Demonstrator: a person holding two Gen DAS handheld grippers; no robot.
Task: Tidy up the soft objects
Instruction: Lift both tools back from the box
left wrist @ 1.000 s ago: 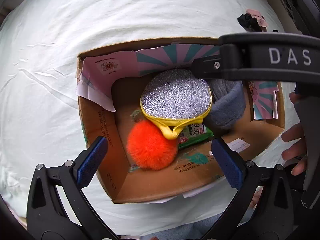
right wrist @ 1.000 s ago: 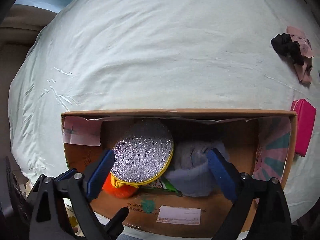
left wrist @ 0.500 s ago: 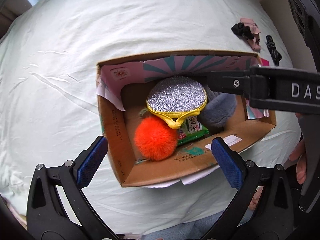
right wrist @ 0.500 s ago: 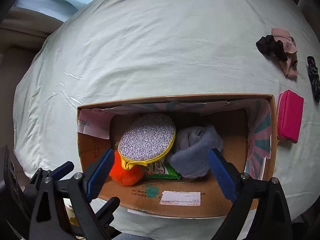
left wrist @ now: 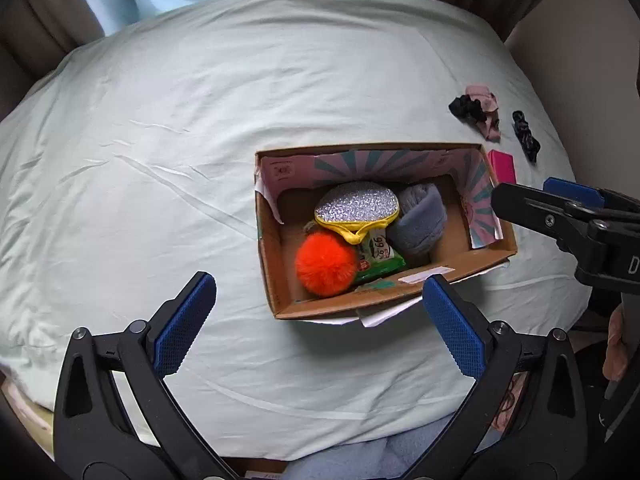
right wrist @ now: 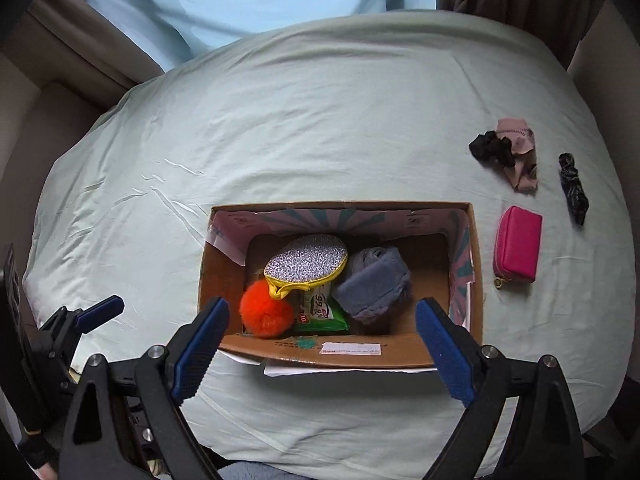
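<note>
Both grippers' fingers (left wrist: 184, 324) (right wrist: 444, 344) wide apart — empty.

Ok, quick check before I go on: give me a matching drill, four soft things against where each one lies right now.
Things:
1. orange pompom
2. grey fleece roll
3. pink zip pouch
4. black scrunchie

Places:
A. on the sheet, touching the pink cloth
B. in the cardboard box, near left corner
C. on the sheet, just right of the box
D. in the box, right of the glitter pouch

Pairs: 1-B, 2-D, 3-C, 4-A
</note>
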